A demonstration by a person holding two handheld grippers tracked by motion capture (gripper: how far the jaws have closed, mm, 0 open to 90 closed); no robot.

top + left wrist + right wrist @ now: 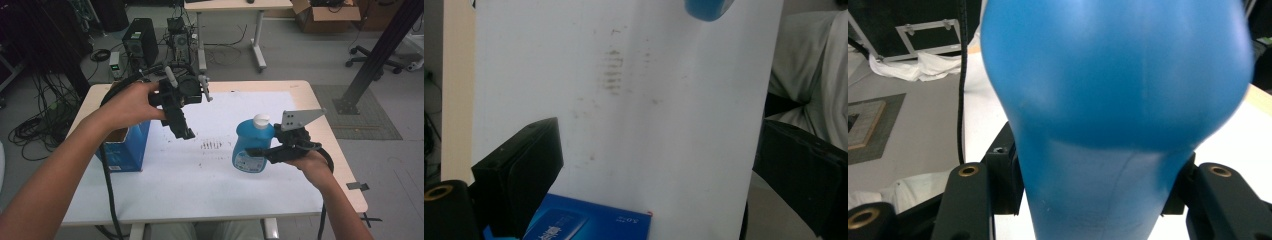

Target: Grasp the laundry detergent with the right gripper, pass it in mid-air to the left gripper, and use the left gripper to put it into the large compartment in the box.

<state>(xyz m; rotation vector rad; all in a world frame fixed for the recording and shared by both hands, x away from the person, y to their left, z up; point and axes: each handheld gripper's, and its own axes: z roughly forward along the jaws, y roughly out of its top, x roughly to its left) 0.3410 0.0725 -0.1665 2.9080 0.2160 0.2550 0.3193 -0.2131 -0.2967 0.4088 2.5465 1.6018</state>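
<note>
A blue bottle (251, 146) with a white cap (261, 119) is held a little tilted over the right half of the white table top (200, 175). My right gripper (256, 152) is shut on its lower body. In the right gripper view the bottle (1118, 75) bulges above the black jaws that press on both of its sides. My left gripper (183, 131) hangs above the table's left middle, jaws pointing down and toward me. Its jaws stand wide apart in the left gripper view, with nothing between them. An open blue box (125, 147) stands under the left forearm.
Dark smudges (211, 145) mark the white sheet between the grippers. The blue box's lid (589, 225) lies below the left jaw. A computer tower (140, 42), cables, a desk and a cardboard box (325, 15) stand on the floor beyond the table.
</note>
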